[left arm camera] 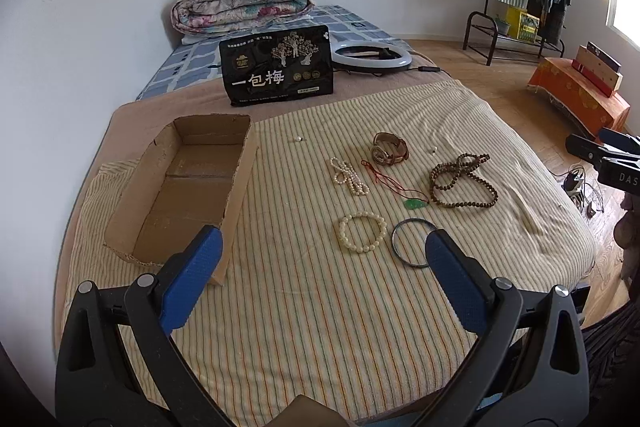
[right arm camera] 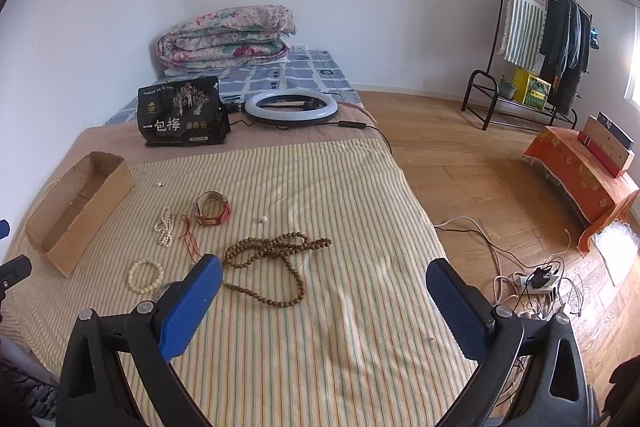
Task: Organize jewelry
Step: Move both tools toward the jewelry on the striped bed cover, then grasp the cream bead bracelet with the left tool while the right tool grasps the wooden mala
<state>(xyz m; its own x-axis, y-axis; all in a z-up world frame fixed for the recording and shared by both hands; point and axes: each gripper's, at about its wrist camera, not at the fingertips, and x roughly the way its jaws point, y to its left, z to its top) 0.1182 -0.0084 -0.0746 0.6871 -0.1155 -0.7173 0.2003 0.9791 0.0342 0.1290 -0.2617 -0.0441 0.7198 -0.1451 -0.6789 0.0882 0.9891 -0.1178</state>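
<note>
Two grippers sit in your hands above the bed, and both hold nothing: your left gripper (left arm camera: 323,241) and your right gripper (right arm camera: 324,271) each have their blue fingers spread wide. Under them lies the striped cloth (left arm camera: 320,299), with all the jewelry resting on it. At its left edge you have the cardboard box (left arm camera: 184,183), bare inside, its near corner just behind your left gripper's left finger. Behind the cloth a black snack bag (left arm camera: 277,66) stands upright, and a ring light (left arm camera: 372,55) lies flat just to its right.

Among the jewelry, the brown bead necklace (right arm camera: 268,263) is the largest, coiled in loose loops between your right gripper's fingers in that view. The watch (left arm camera: 389,149) lies further back, the red cord with a green pendant (left arm camera: 416,203) in front of it and the pearl strand (left arm camera: 349,175) to its left. Nearest your left gripper, the cream bead bracelet (left arm camera: 362,231) and the dark bangle (left arm camera: 408,245) lie side by side, the bangle partly hidden by your left gripper's right finger.
</note>
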